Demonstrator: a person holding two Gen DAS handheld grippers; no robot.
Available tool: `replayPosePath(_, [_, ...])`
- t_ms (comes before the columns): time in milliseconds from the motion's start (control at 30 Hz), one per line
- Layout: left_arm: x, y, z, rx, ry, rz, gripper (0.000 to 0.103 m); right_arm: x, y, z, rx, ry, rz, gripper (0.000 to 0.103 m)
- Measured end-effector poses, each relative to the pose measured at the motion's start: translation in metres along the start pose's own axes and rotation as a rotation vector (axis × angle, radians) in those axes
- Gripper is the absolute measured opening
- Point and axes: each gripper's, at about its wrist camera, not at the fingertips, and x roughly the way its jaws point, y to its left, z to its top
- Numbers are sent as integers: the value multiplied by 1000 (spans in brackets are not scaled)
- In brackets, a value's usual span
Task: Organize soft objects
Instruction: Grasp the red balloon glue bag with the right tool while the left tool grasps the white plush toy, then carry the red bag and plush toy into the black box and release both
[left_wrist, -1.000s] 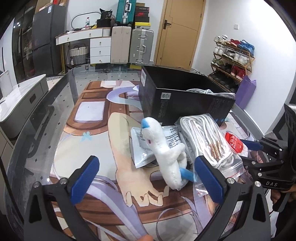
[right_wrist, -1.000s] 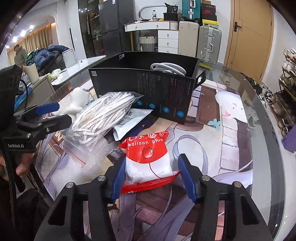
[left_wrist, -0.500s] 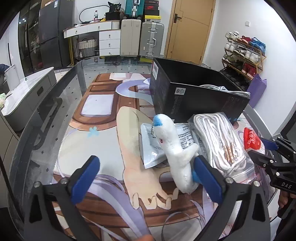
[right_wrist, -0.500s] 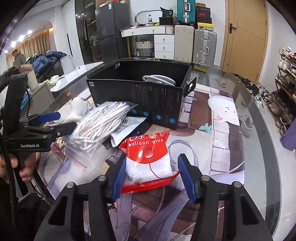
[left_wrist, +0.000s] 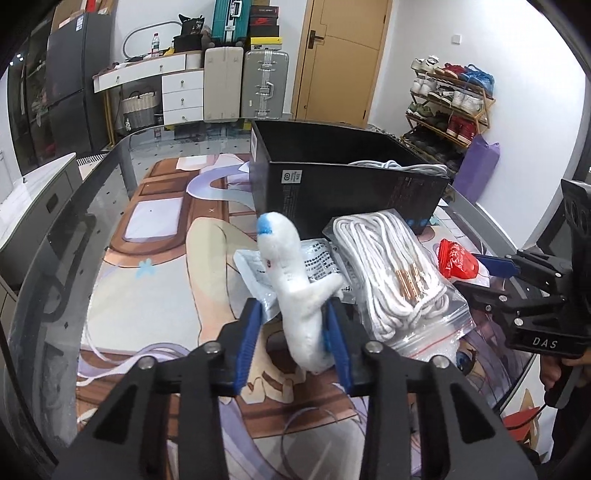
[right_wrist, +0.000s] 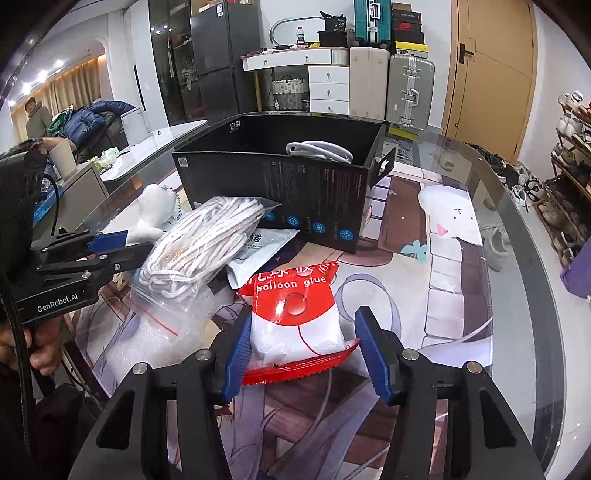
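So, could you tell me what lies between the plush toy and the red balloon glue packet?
The bagged white rope lies between the plush toy and the glue packet, clearest in the left wrist view.

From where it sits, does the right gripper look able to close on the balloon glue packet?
Probably yes. The right gripper is open with the balloon glue packet already between its fingers, and nothing lies on top. The rope bag sits off to its left.

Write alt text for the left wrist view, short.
The left gripper is closed on a white plush toy with a blue tip, over a printed table mat. Behind it lie a bagged white rope and an open black box; the right gripper enters from the right.
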Motion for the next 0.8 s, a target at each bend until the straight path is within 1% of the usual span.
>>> replayPosePath(67, [-2, 1, -1, -1, -2, 0, 29, 0, 0, 0, 1, -1, 1, 56])
replayPosePath(333, [-6, 10, -5, -26, -4, 5, 29, -1, 3, 0, -2, -2, 7, 56])
replayPosePath(400, [-7, 9, -6, -18, -6, 8, 29, -2, 3, 0, -3, -2, 9, 56])
replayPosePath(567, [-9, 9, -8, -23, -8, 3, 24, -1, 4, 0, -6, 1, 10, 56])
replayPosePath(600, [-10, 10, -8, -27, -8, 1, 21, -2, 3, 0, -6, 0, 10, 56])
replayPosePath(800, [-14, 12, -10, -30, -15, 13, 21, -1, 3, 0, -7, 2, 13, 56])
